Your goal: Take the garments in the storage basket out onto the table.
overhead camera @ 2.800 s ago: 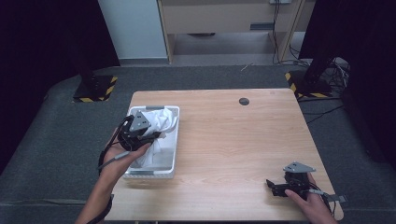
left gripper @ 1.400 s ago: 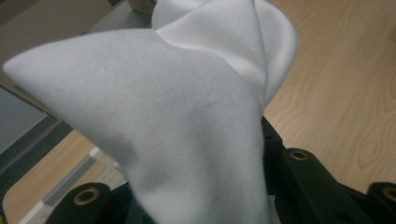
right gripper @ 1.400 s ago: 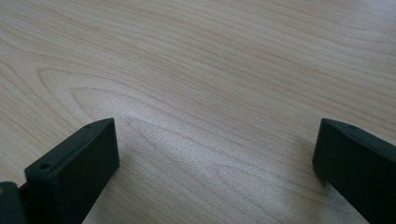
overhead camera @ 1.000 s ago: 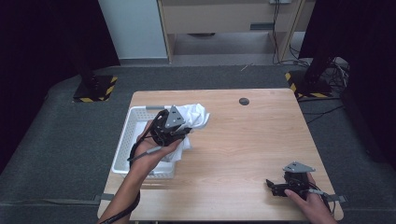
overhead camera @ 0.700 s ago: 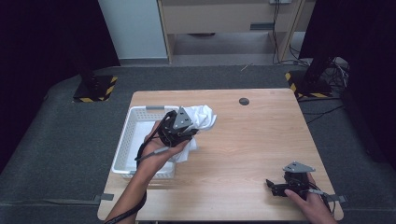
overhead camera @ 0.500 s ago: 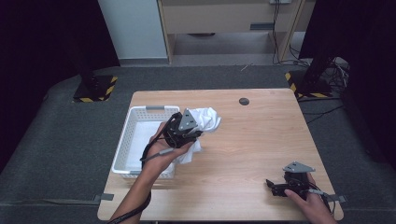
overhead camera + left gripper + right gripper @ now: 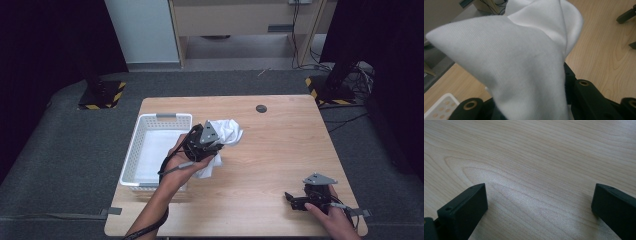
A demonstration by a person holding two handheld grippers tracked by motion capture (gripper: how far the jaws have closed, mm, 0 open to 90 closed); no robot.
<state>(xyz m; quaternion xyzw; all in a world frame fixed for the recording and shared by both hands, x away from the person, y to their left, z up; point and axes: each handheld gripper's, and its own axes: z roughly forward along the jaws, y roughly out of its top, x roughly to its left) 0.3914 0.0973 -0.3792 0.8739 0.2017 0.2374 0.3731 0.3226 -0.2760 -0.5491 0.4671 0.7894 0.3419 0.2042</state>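
Lifted out of the white basket (image 7: pixel 150 131) at the table's left edge, the white cloth (image 7: pixel 226 131) now hangs pinched in the left gripper (image 7: pixel 210 142) fingers over mid-table, ready for laying down, while the right gripper (image 7: pixel 295 200) rests spread near the front right corner.

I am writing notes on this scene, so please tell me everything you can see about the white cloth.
The white cloth is soft, finely ribbed fabric, plain and bunched into loose folds. The left gripper holds it clamped between its jaws, lifted just right of the white basket, above the wooden table. One end puffs up beyond the gripper; another hangs down below the hand. In the left gripper view the cloth rises in a peaked fold. Whether the hanging end touches the table is unclear.
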